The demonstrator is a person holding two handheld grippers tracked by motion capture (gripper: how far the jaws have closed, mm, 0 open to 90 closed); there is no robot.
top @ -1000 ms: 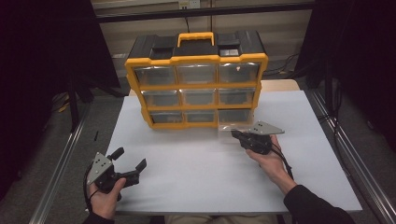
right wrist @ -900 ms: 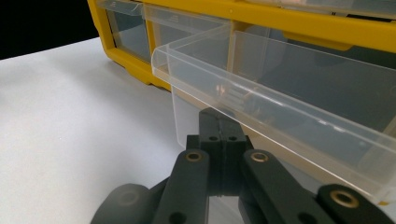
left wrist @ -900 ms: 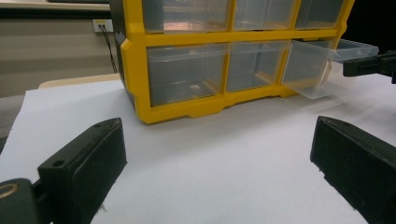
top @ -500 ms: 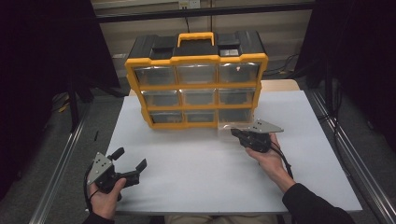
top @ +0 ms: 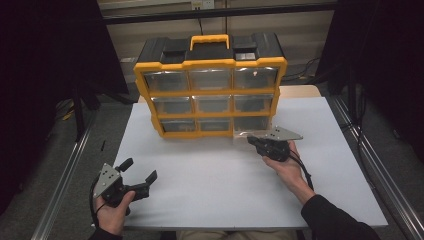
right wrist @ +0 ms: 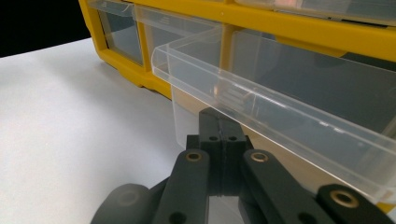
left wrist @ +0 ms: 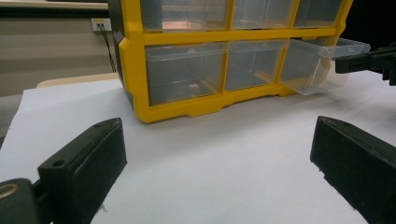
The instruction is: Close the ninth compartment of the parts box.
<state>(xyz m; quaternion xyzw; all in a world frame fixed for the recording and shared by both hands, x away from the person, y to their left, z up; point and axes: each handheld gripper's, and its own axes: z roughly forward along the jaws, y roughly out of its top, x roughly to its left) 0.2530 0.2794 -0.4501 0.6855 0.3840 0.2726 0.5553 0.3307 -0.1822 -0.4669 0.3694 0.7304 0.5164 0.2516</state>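
Both fingers [right wrist: 219, 140] of the right gripper [top: 257, 140] pinch the clear drawer's [right wrist: 261, 107] front lip.

The organizer [top: 210, 85] was yellow-framed with a black top and yellow handle, its drawers clear plastic. The pulled-out drawer [right wrist: 261, 98] at its lower right was clear too. The table [top: 200, 175] was plain white. Both the left gripper [top: 137, 175] and the right gripper [top: 251, 139] were black with grey plates.

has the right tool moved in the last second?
No. The right tool sits at the same spot by the organizer's bottom-right drawer, shut on its front.
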